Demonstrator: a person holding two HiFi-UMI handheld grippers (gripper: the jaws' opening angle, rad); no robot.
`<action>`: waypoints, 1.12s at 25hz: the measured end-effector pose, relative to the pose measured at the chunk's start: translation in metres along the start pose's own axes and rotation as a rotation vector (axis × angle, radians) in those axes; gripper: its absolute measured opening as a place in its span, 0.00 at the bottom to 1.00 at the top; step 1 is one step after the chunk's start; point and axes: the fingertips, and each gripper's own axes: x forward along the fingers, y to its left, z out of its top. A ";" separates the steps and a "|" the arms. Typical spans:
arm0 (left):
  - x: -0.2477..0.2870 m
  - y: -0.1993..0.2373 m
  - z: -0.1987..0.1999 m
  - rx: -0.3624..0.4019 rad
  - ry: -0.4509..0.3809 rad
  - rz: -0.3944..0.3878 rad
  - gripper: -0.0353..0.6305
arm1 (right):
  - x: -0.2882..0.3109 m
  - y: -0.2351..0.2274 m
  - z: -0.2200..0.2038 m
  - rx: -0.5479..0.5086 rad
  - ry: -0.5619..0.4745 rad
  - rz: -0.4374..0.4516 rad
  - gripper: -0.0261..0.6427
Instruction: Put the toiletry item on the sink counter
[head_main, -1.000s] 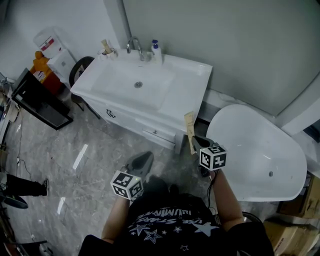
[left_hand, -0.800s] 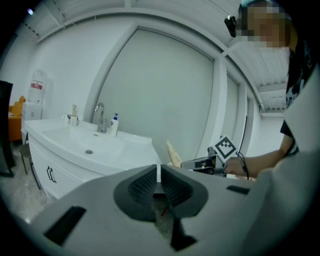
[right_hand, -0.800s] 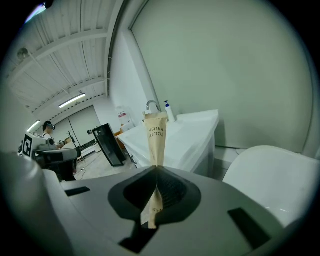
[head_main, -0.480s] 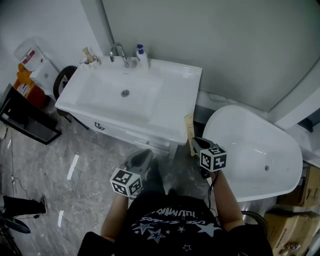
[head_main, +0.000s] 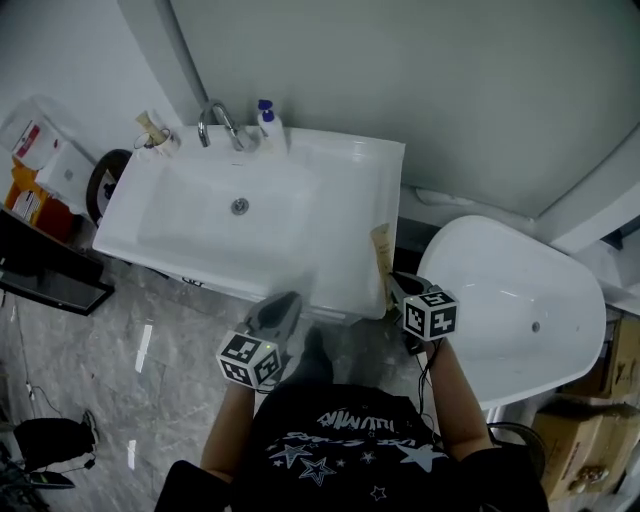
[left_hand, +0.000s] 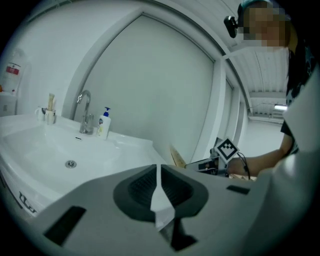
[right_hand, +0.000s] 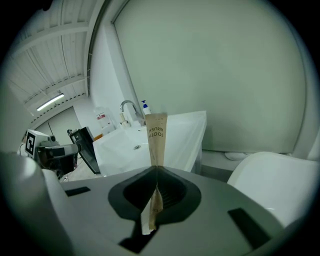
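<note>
While the right gripper (head_main: 393, 287) hangs before the gap between the sink unit and a white tub (head_main: 520, 300), its jaws are clamped on the lower end of the toothbrush packet (head_main: 380, 262). This flat tan paper sleeve sticks out beyond the jaws, and in the head view its far end lies against the right front corner of the tabletop (head_main: 362, 215), though I cannot tell whether it touches. From the right gripper view the packet stands upright, with the basin (head_main: 225, 215) behind it to the left. The left gripper (head_main: 288, 300) is held near the sink unit's front edge, its jaws closed together with nothing gripped. Along the back rim of the tabletop, well apart from the packet, stand a cup of small items (head_main: 155, 130), a chrome faucet (head_main: 215, 122) and a white pump bottle (head_main: 266, 118). A black panel (head_main: 50, 288) and a white and red appliance (head_main: 40, 150) stand on the floor left of the sink unit. Cardboard boxes (head_main: 590, 445) sit beyond the tub.
</note>
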 end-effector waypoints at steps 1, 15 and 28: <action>0.004 0.008 0.004 0.006 0.003 -0.004 0.10 | 0.006 -0.001 0.005 0.002 0.001 -0.006 0.07; 0.047 0.099 0.053 0.009 -0.005 -0.047 0.10 | 0.067 -0.021 0.083 -0.021 -0.017 -0.099 0.07; 0.090 0.170 0.097 0.043 -0.031 -0.043 0.10 | 0.134 -0.054 0.148 -0.264 0.067 -0.233 0.07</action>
